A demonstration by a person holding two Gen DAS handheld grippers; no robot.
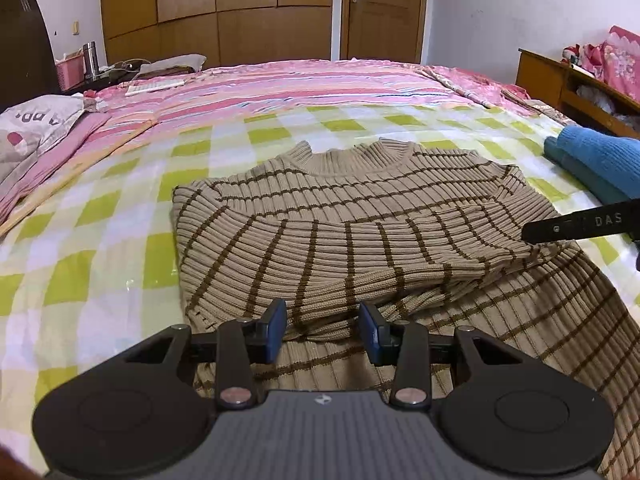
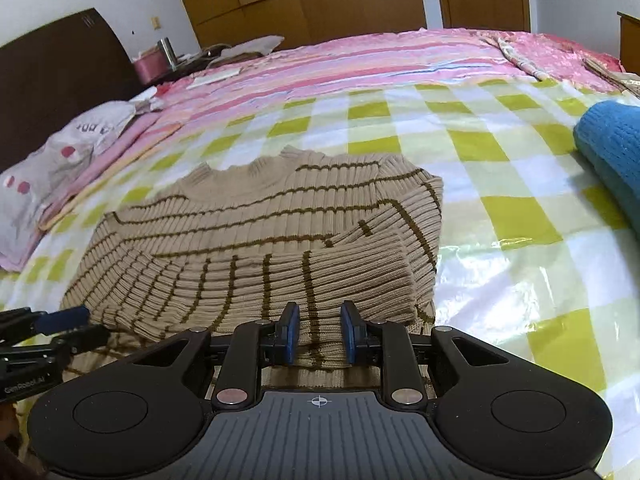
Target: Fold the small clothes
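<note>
A tan ribbed sweater with brown stripes (image 1: 340, 216) lies on the bed, collar away from me, both sleeves folded across its body. My left gripper (image 1: 323, 330) is open and empty, hovering over the sweater's lower left part. My right gripper (image 2: 319, 334) is open and empty over the folded sleeve near the sweater's right side (image 2: 256, 240). The right gripper's finger shows at the right edge of the left wrist view (image 1: 580, 224). The left gripper shows at the left edge of the right wrist view (image 2: 52, 332).
A green and white checked plastic sheet (image 1: 100, 240) covers the bed. A folded blue knit garment (image 1: 600, 156) lies to the right (image 2: 612, 144). A pink striped quilt (image 1: 280, 88) and a pillow (image 1: 32, 128) lie behind and left. A wooden shelf (image 1: 568, 80) stands far right.
</note>
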